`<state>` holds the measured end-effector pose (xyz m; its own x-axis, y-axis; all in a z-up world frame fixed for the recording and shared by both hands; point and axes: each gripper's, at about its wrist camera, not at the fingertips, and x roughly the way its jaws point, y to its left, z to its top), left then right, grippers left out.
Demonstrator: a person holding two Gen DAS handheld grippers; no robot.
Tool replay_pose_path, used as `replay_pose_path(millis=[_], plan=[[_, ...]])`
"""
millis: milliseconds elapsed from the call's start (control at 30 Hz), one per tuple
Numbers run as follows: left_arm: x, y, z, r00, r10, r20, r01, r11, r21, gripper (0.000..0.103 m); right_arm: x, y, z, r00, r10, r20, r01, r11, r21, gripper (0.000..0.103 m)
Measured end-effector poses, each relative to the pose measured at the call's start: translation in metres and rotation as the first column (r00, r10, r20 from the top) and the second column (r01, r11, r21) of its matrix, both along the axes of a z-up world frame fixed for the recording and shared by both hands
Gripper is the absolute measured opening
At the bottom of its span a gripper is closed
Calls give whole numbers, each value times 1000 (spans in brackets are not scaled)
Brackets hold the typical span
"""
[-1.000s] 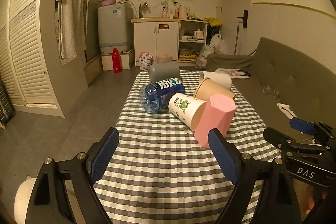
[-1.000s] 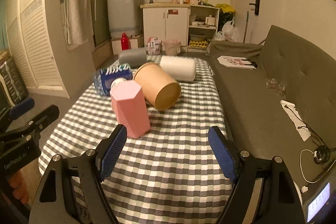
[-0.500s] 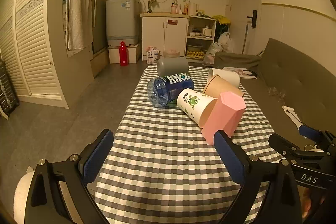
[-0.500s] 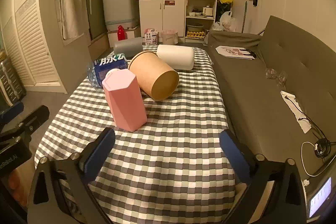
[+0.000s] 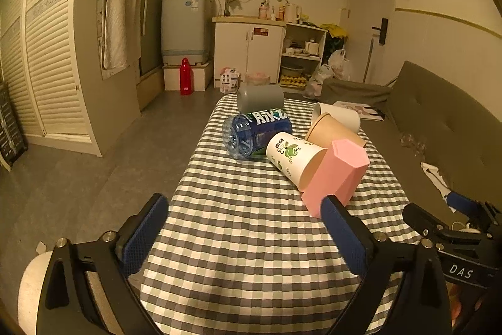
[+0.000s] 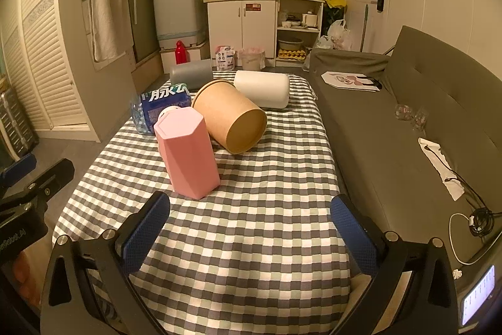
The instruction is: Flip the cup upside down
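Note:
A pink hexagonal cup (image 5: 335,176) (image 6: 188,154) stands upside down on the checked tablecloth (image 5: 244,228) (image 6: 251,228). Behind it lie on their sides a white cup with green leaf print (image 5: 293,157), a brown paper cup (image 6: 230,120) (image 5: 329,131), a white cup (image 6: 263,88) (image 5: 340,115), a grey cup (image 5: 260,98) (image 6: 191,74) and a blue bottle (image 5: 254,134) (image 6: 157,107). My left gripper (image 5: 244,237) is open and empty, near the table's front edge. My right gripper (image 6: 249,236) is open and empty, in front of the pink cup.
A grey sofa (image 6: 408,121) runs along the table's right side, with a white cable (image 6: 464,228) and a paper bag (image 6: 351,80) on it. Floor lies to the left. Cabinets and a washing machine (image 5: 185,27) stand at the far wall.
Both grippers have drawn back and lifted slightly from the cups, and their jaws stand a little wider. The cups have not moved.

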<state>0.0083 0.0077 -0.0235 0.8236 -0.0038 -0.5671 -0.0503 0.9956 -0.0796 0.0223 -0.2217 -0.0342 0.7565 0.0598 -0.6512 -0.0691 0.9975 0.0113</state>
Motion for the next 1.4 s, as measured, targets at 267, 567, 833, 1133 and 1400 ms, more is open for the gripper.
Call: replay_pose_path(millis=[267, 567, 833, 1133, 1400], plan=[[-1, 1, 1, 1000, 6, 3, -6, 1000, 17, 103, -1, 0, 1, 1000, -1, 3, 1, 1000, 0, 103], [-1, 2, 0, 1000, 28, 1, -28, 998, 51, 103, 0, -1, 2, 1000, -3, 4, 3, 1000, 1, 103], [-1, 4, 0, 1000, 30, 0, -30, 999, 40, 103, 1, -2, 2, 1000, -6, 1, 6, 1000, -3, 103], [-3, 4, 1, 1000, 29, 2, -30, 999, 35, 103, 1, -2, 1, 1000, -7, 0, 7, 1000, -5, 103], [-3, 3, 1, 1000, 29, 2, -29, 999, 34, 103, 2, -1, -1, 1000, -10, -7, 10, 1000, -11, 103]])
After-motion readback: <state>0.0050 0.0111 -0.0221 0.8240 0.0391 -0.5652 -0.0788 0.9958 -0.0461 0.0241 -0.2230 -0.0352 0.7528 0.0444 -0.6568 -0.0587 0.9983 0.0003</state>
